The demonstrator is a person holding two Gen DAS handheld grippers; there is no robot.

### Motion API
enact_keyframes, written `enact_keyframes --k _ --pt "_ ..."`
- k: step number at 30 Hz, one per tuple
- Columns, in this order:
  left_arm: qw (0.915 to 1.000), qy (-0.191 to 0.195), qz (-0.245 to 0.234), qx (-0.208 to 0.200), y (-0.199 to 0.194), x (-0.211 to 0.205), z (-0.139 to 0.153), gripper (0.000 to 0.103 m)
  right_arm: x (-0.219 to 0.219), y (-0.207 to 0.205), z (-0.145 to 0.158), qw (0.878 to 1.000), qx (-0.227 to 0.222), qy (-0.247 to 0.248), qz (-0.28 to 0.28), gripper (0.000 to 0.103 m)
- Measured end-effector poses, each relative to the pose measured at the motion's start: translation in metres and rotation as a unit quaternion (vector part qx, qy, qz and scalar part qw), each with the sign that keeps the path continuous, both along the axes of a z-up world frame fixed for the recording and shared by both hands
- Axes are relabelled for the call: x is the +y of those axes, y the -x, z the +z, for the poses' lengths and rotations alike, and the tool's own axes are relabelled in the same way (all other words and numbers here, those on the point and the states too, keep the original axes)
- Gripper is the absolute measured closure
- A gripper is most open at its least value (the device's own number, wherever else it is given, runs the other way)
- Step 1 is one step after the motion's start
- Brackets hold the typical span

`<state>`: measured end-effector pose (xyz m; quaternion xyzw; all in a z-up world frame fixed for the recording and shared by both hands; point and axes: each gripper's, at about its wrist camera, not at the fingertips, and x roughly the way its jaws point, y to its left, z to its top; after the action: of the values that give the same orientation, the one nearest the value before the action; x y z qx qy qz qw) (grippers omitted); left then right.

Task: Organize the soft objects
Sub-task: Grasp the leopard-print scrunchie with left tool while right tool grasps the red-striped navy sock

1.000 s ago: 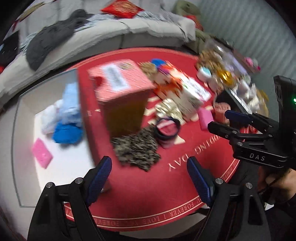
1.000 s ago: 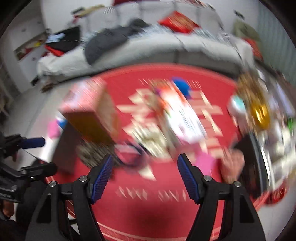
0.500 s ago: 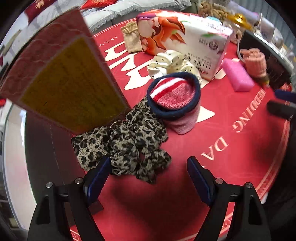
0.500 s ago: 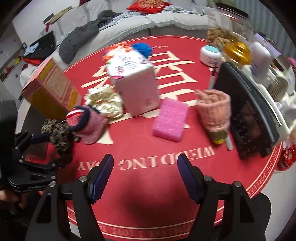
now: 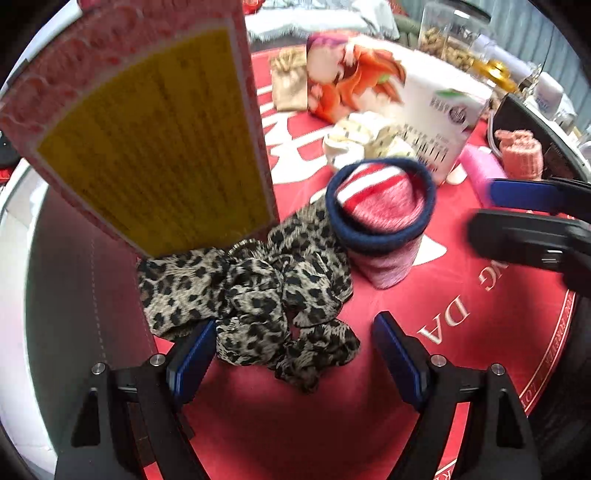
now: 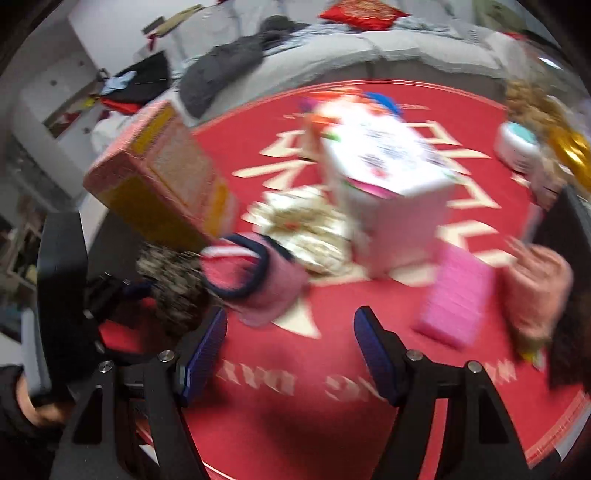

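A leopard-print scrunchie (image 5: pixel 255 295) lies on the red tablecloth (image 5: pixel 461 332), right in front of my open left gripper (image 5: pixel 291 354), whose jaws straddle its near edge. Behind it stands a pink sock roll with a navy cuff (image 5: pixel 384 218). My right gripper (image 6: pixel 290 347) is open and empty, just short of the same sock roll (image 6: pixel 247 277); its fingers (image 5: pixel 528 192) show at the right of the left wrist view. A cream dotted scrunchie (image 6: pixel 306 229), a pink sponge (image 6: pixel 458 295) and a pink knitted piece (image 6: pixel 535 284) lie further along.
A tall pink and yellow box (image 5: pixel 155 129) stands just behind the leopard scrunchie. A white and orange carton (image 6: pixel 388 184) stands mid-table. Jars (image 5: pixel 450 33) and a black device (image 5: pixel 532 125) crowd the right side. A grey sofa (image 6: pixel 332 62) lies beyond the table.
My left gripper has moved closer to the leopard scrunchie. My right gripper has swung left toward the sock roll and now shows in the left wrist view.
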<state>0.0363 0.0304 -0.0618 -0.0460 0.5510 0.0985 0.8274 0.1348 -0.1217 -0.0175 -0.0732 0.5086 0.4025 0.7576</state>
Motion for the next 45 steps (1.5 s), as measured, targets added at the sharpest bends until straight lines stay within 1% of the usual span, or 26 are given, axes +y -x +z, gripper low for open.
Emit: enact_keyframes --k 4,6,7,8,9,11,13,14,15,18,19,21,24,27,30,31,32,34,37,38,39,40,41,42,44,45 --pt "0.9996 -0.004 0.001 -0.029 0.010 0.003 0.011 0.018 0.036 0.001 -0.008 0.999 -0.006 0.000 0.044 0.028" --pt "0.9996 -0.007 0.006 -0.026 0.007 0.008 0.009 0.018 0.048 0.002 -0.014 0.998 -0.011 0.003 0.057 0.028" --pt "0.9997 -0.006 0.007 -0.024 0.006 0.010 0.007 0.019 0.054 0.002 -0.019 0.998 -0.011 0.010 0.065 0.033" --pt "0.9997 -0.001 0.008 -0.023 0.006 0.012 0.004 0.023 0.058 0.003 -0.023 0.997 -0.012 0.018 0.072 0.062" --pt "0.9998 0.012 0.003 -0.018 0.005 0.013 0.000 0.029 0.062 0.004 -0.029 0.996 -0.011 0.039 0.081 0.074" --pt "0.9995 0.027 -0.004 -0.015 0.007 0.014 -0.002 0.033 0.059 0.010 -0.028 0.995 -0.020 0.047 0.084 0.076" --pt "0.9978 0.058 -0.027 -0.020 0.013 0.011 0.003 0.033 0.044 0.017 -0.020 0.995 -0.024 0.047 0.081 0.077" --pt "0.9945 0.090 -0.046 -0.025 0.018 0.007 0.009 0.033 0.035 0.020 -0.016 0.996 -0.027 0.046 0.076 0.077" --pt "0.9920 0.103 -0.065 -0.032 0.024 0.002 0.014 0.033 0.020 0.024 -0.011 0.996 -0.028 0.047 0.064 0.077" --pt "0.9872 0.107 -0.109 -0.045 0.042 -0.013 0.029 0.032 -0.017 0.025 -0.005 0.998 -0.014 0.056 0.035 0.076" --pt "0.9871 0.093 -0.118 -0.055 0.048 -0.017 0.038 0.032 -0.027 0.024 -0.006 0.998 -0.011 0.062 0.024 0.074" --pt "0.9893 0.071 -0.110 -0.065 0.053 -0.020 0.049 0.020 -0.043 0.024 -0.010 0.996 -0.009 0.083 0.009 0.074" --pt "0.9943 0.044 -0.061 -0.075 0.042 -0.001 0.057 0.020 -0.044 0.021 -0.020 0.995 -0.006 0.101 0.002 0.072" --pt "0.9965 0.042 -0.032 -0.065 0.028 0.008 0.054 0.020 -0.038 0.021 -0.025 0.995 -0.011 0.100 0.008 0.070" --pt "0.9984 0.028 -0.041 -0.026 0.002 0.004 0.032 0.020 -0.027 0.023 -0.030 0.993 -0.026 0.111 0.020 0.062" --pt "0.9991 0.014 -0.040 -0.010 -0.003 0.003 0.024 0.020 -0.025 0.023 -0.030 0.993 -0.029 0.112 0.023 0.056" --pt "0.9991 0.015 -0.039 0.000 -0.005 0.004 0.016 0.020 -0.022 0.024 -0.029 0.993 -0.029 0.110 0.025 0.046" --pt "0.9990 0.028 -0.031 0.015 -0.006 0.008 0.006 0.020 -0.017 0.024 -0.029 0.993 -0.030 0.107 0.030 0.031" --pt "0.9990 0.031 -0.028 0.015 0.000 0.010 0.001 0.020 -0.010 0.026 -0.031 0.992 -0.044 0.109 0.038 0.030" --pt "0.9989 0.032 -0.030 0.013 0.001 0.011 0.001 0.023 -0.008 0.025 -0.032 0.992 -0.047 0.109 0.039 0.030" --pt "0.9989 0.035 -0.030 0.010 0.003 0.011 0.002 0.032 -0.005 0.025 -0.034 0.991 -0.053 0.113 0.038 0.031" --pt "0.9988 0.038 -0.028 0.008 0.005 0.013 0.003 0.040 -0.003 0.025 -0.035 0.990 -0.060 0.118 0.038 0.035" --pt "0.9989 0.039 -0.024 0.005 0.006 0.016 0.004 0.062 -0.002 0.025 -0.036 0.989 -0.068 0.125 0.040 0.043" --pt "0.9990 0.038 -0.022 0.003 0.005 0.018 0.005 0.068 0.000 0.025 -0.036 0.987 -0.079 0.137 0.041 0.050" --pt "0.9994 0.029 -0.019 0.003 0.007 0.023 0.009 0.070 -0.009 0.024 -0.029 0.987 -0.075 0.137 0.036 0.071" --pt "0.9989 0.044 -0.014 0.004 0.008 0.028 0.011 0.070 -0.012 0.022 -0.027 0.988 -0.067 0.133 0.030 0.074"
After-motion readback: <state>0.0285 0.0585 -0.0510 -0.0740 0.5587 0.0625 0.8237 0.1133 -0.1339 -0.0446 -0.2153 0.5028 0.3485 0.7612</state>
